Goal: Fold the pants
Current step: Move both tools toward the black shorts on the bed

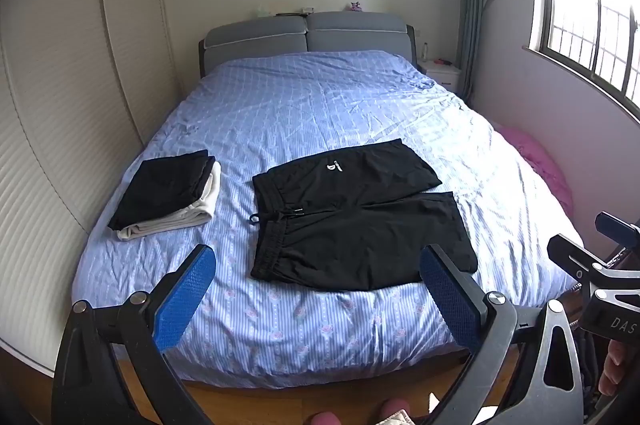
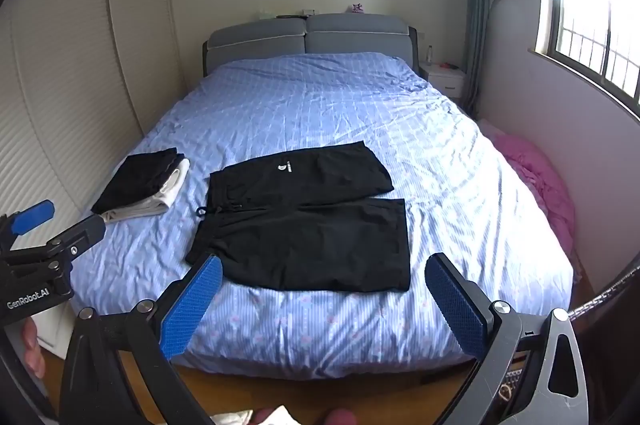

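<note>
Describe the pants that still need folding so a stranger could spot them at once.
Start at the bed with the blue patterned cover. Near its foot end lie black shorts, spread flat, waistband and drawstring toward the wardrobe side. Unlike the folded pile beside them, black on top of white, they are unfolded and bear a small white logo on one leg.

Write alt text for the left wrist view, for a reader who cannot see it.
Black shorts lie spread flat near the foot of a bed with a blue patterned sheet, waistband to the left. The left gripper hangs open in front, holding nothing. A folded stack of black and white clothes sits left of the shorts.
</note>
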Demonstrator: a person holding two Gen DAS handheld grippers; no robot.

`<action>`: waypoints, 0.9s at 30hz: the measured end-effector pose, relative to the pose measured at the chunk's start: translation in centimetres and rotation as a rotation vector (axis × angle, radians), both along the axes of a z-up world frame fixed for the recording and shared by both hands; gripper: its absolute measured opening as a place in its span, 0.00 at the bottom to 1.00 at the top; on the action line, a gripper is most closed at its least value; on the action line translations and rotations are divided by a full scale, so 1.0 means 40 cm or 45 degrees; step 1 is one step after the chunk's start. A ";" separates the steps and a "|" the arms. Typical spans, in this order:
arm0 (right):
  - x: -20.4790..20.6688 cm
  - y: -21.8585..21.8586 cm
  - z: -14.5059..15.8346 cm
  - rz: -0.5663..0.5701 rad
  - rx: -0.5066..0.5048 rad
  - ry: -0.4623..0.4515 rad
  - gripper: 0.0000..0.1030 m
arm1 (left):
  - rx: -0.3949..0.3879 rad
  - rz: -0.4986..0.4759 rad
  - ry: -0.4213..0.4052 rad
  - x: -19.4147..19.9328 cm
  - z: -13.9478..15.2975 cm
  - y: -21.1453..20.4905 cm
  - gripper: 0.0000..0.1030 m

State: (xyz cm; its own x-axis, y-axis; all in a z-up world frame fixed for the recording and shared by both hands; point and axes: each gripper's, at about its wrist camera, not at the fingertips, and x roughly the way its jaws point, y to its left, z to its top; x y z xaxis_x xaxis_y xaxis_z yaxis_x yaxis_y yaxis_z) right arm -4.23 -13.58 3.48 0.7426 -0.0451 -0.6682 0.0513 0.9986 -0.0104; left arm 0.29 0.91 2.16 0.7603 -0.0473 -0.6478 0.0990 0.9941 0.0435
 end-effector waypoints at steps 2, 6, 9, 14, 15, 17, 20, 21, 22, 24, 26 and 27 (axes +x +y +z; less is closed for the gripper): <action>-0.003 -0.001 0.004 0.001 -0.002 -0.002 0.99 | 0.000 -0.001 -0.002 0.001 -0.001 0.002 1.00; -0.005 0.000 0.003 0.001 0.001 0.006 0.99 | -0.003 0.000 0.000 0.005 -0.005 0.007 1.00; -0.008 0.002 0.001 0.000 0.000 0.002 0.99 | 0.002 0.001 -0.004 -0.003 -0.002 -0.004 1.00; -0.011 0.003 0.002 0.001 0.001 0.002 0.99 | 0.003 -0.003 -0.007 0.001 -0.003 -0.006 1.00; -0.012 0.003 0.002 0.001 0.001 0.003 0.99 | 0.002 -0.001 -0.009 -0.009 -0.001 0.002 1.00; -0.014 0.003 0.003 0.001 0.003 0.002 0.99 | 0.002 -0.004 -0.012 -0.010 0.000 0.004 1.00; -0.016 0.006 0.004 0.001 0.004 0.001 0.99 | 0.001 -0.006 -0.014 -0.007 -0.001 0.005 1.00; -0.017 0.009 0.004 0.001 0.004 0.001 0.99 | 0.001 -0.007 -0.014 -0.006 -0.001 0.006 1.00; -0.018 0.012 0.004 0.000 0.004 0.002 0.99 | 0.001 -0.008 -0.014 -0.004 -0.001 0.006 1.00; -0.020 0.018 0.005 0.000 0.010 -0.001 0.99 | 0.001 -0.009 -0.015 0.000 -0.002 0.007 1.00; -0.023 0.024 0.006 -0.001 0.010 0.002 0.99 | 0.002 -0.009 -0.018 -0.009 0.000 0.012 1.00; -0.024 0.027 0.007 -0.002 0.010 0.003 0.99 | 0.003 -0.010 -0.018 -0.007 0.000 0.012 1.00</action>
